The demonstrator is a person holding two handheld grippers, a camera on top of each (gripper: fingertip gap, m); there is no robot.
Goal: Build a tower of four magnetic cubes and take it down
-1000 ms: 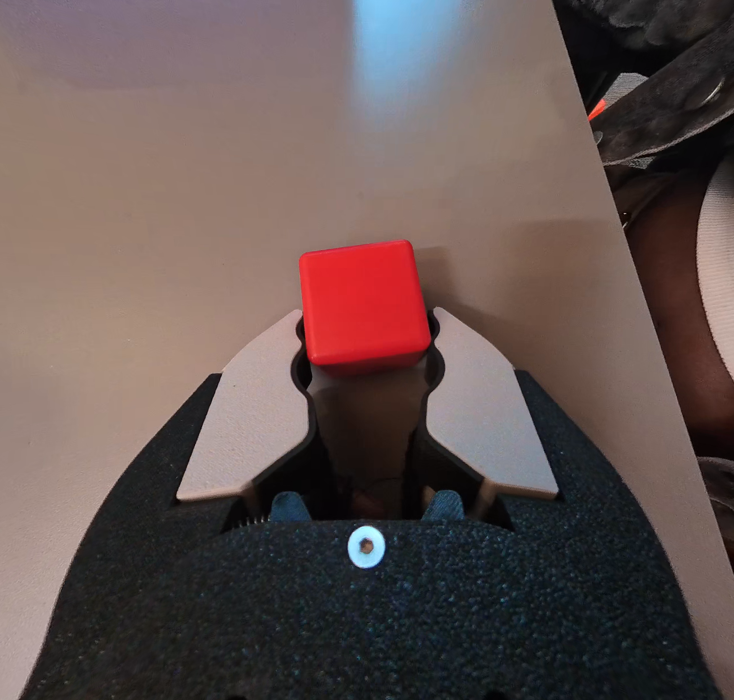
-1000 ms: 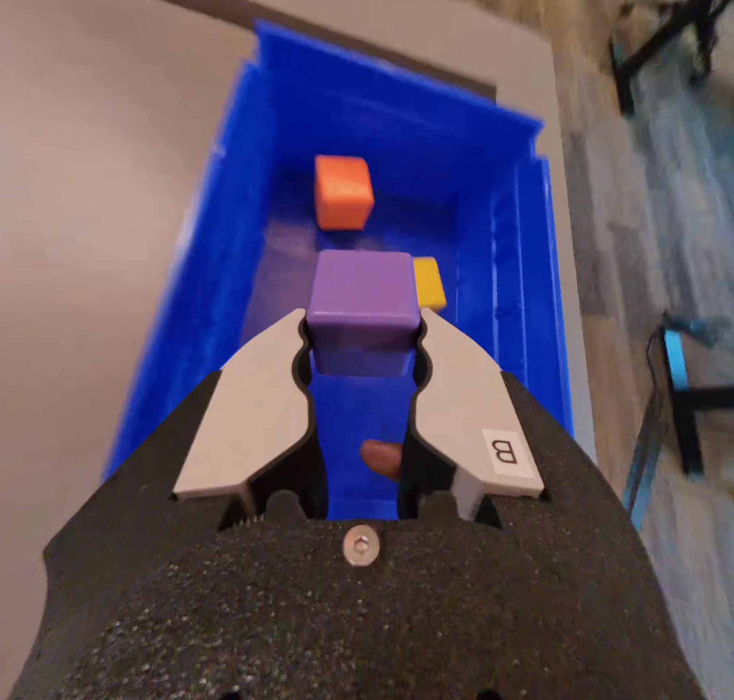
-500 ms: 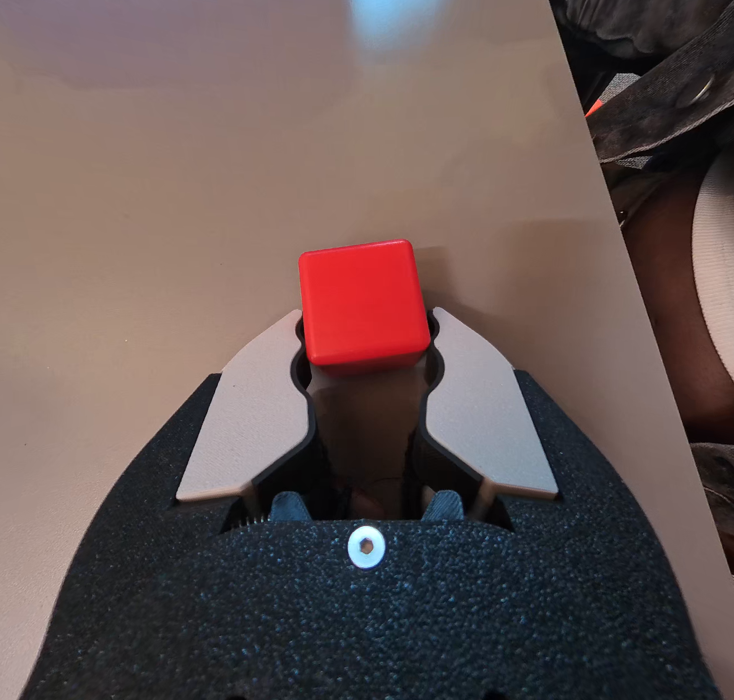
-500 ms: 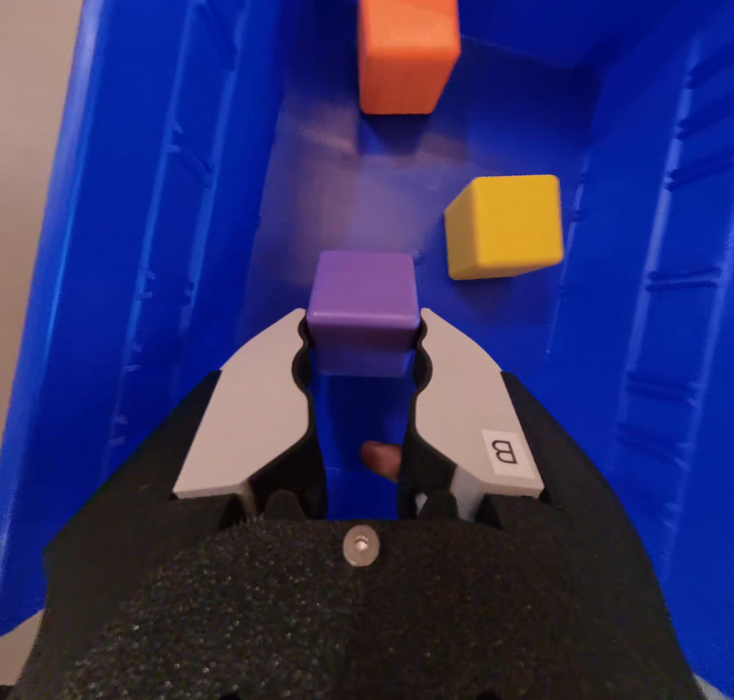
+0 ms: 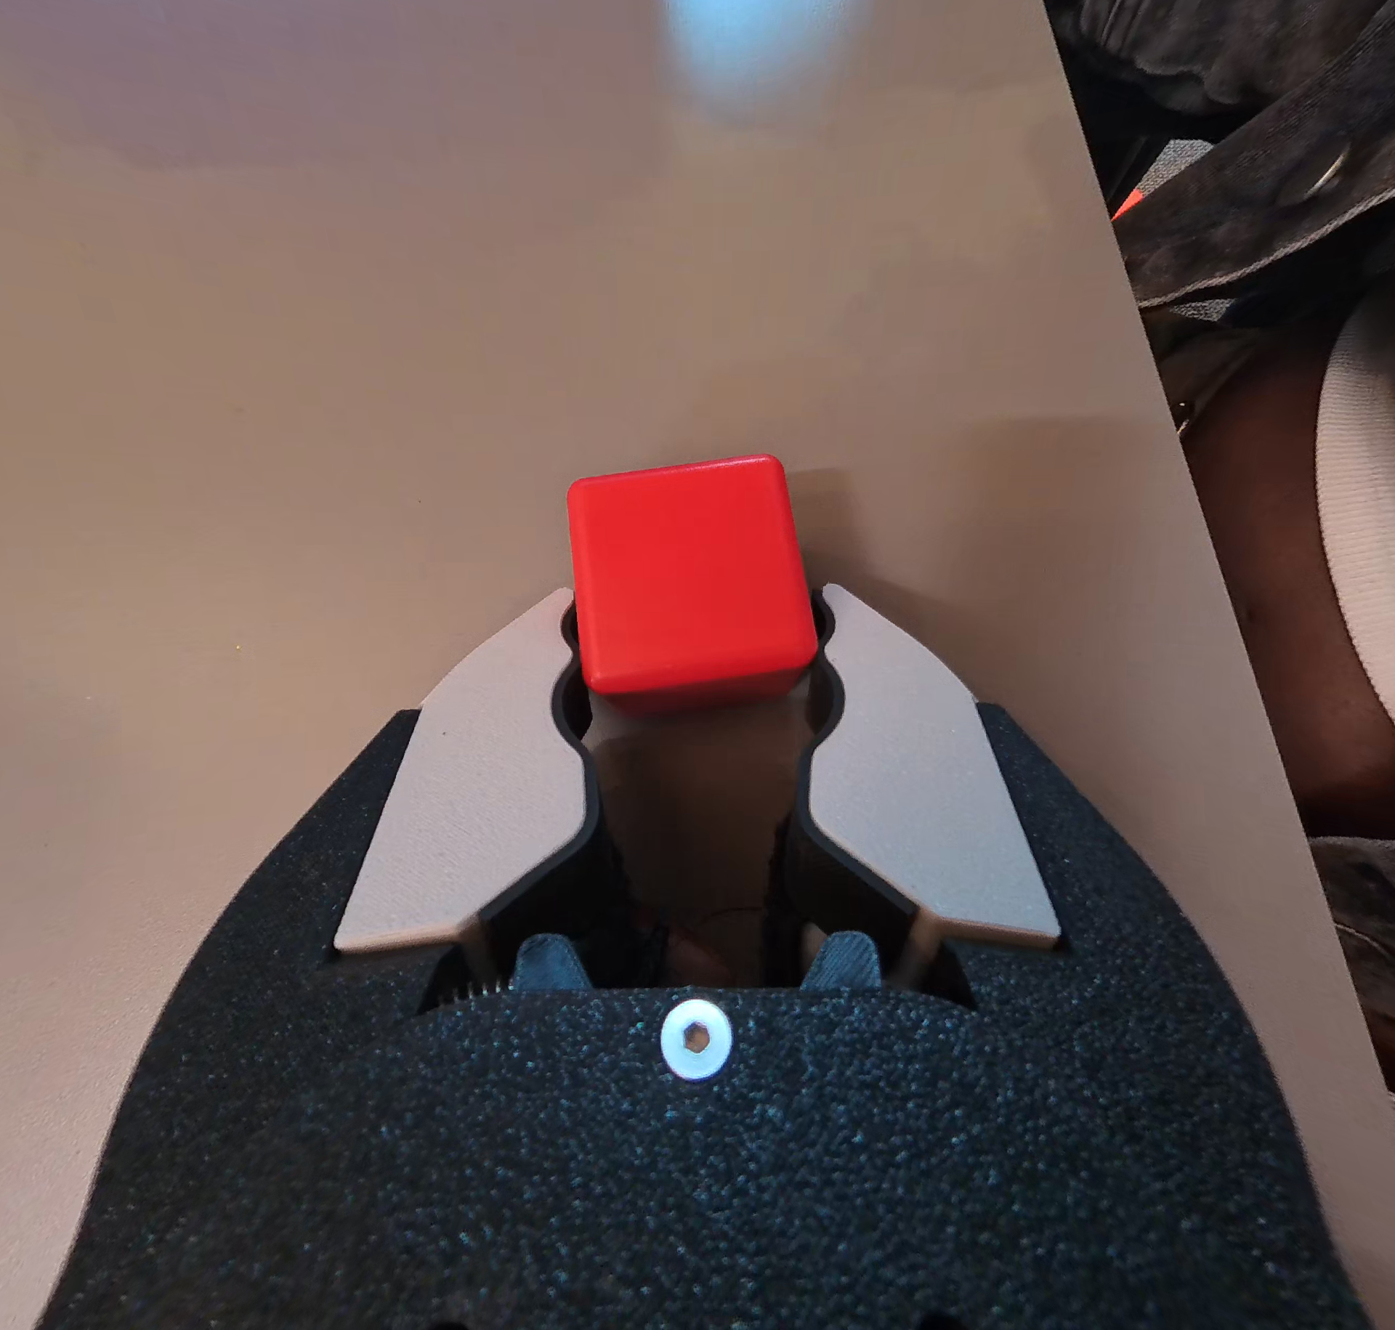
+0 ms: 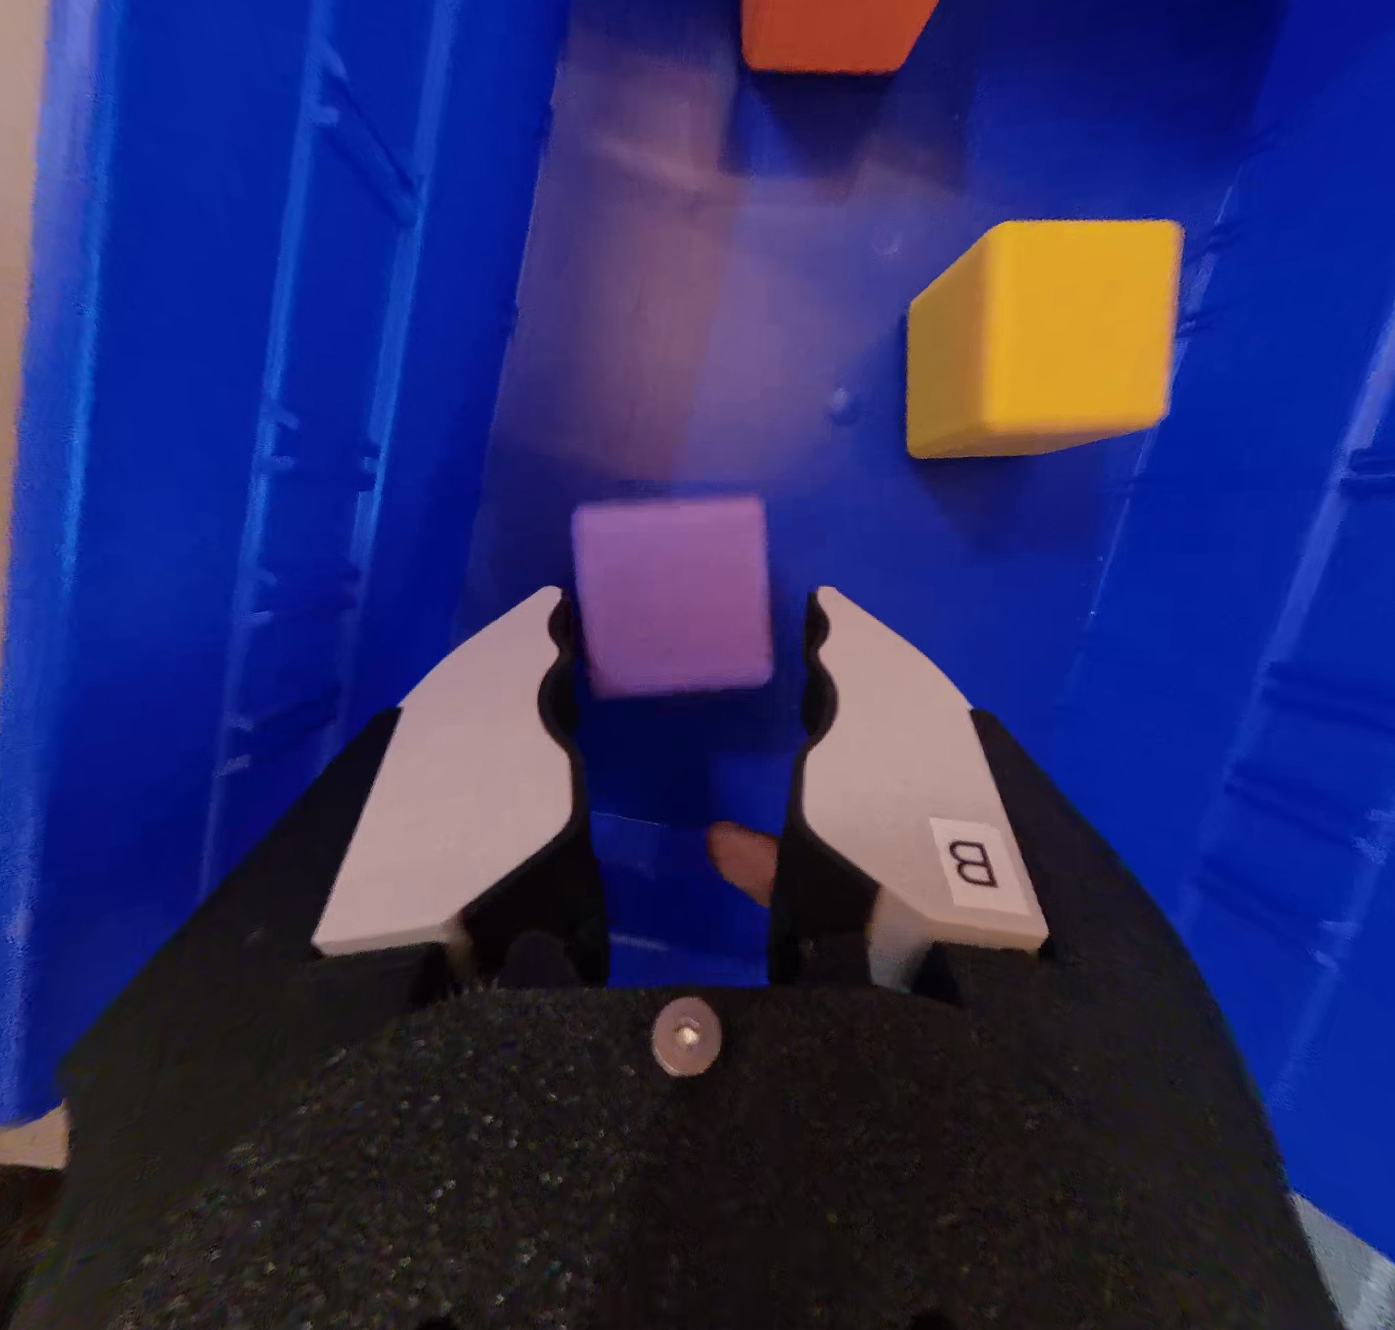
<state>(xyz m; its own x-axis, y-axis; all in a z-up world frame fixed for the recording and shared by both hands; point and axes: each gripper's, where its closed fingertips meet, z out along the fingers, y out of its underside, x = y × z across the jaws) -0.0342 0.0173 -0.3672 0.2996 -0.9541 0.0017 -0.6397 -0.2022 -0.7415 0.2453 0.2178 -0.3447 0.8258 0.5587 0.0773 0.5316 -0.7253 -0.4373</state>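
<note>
Red cube (image 5: 687, 577) gripped on left, purple cube (image 6: 672, 596) loose on right

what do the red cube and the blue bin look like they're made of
Red cube: probably smooth plastic with a satin finish, judging by the even colour, rounded edges and a faint sheen along the top edge. Blue bin: likely moulded glossy plastic, going by the ribbed walls and the floor's blurry reflections.

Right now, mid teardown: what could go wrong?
1. The purple cube is blurred, with a gap beside the right gripper's finger: apparently dropping, it may bounce or snap onto the yellow cube in the bin.
2. The left gripper grips the red cube near its rear edge; it could pivot out.
</note>
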